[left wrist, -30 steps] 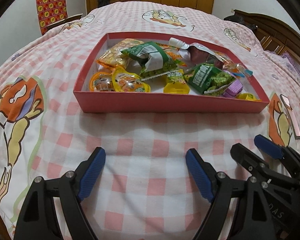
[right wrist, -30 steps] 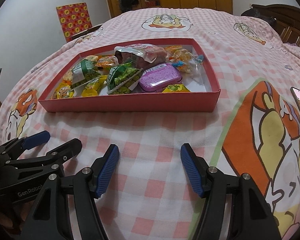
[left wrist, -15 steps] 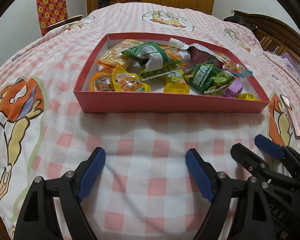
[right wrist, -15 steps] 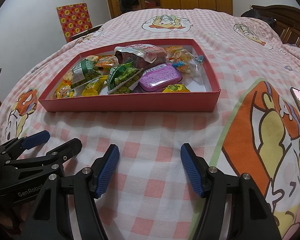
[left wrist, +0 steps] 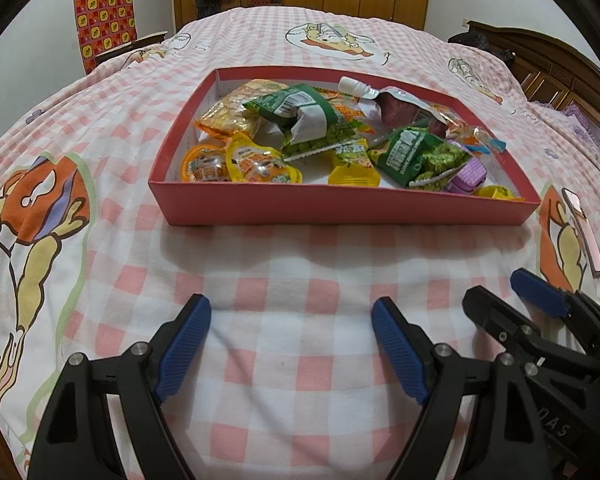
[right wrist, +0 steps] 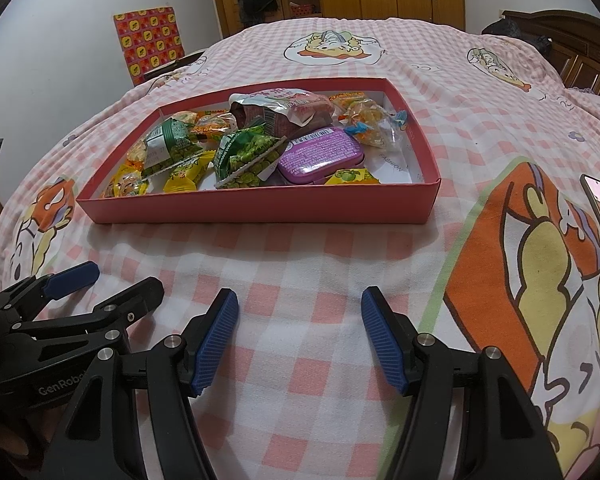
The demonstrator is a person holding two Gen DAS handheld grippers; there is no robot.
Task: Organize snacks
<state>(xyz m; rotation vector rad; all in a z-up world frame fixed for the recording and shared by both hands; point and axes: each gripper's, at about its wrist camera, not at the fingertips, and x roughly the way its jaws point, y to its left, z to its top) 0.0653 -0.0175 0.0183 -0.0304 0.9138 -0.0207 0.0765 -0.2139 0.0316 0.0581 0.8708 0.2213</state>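
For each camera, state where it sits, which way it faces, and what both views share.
Left wrist: sits behind the open left tongs, faces the red box across the bed; the right tongs show at lower right.
Right wrist: sits behind the open right tongs, faces the same box; the left tongs show at lower left.
Shared: box, purple tin, checked bedspread.

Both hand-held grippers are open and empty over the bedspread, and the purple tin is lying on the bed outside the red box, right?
Not quite. The purple tin lies inside the red box, among the snack packets, as the right wrist view shows. The rest holds: the left hand-held gripper and the right hand-held gripper are open and empty over the bedspread.
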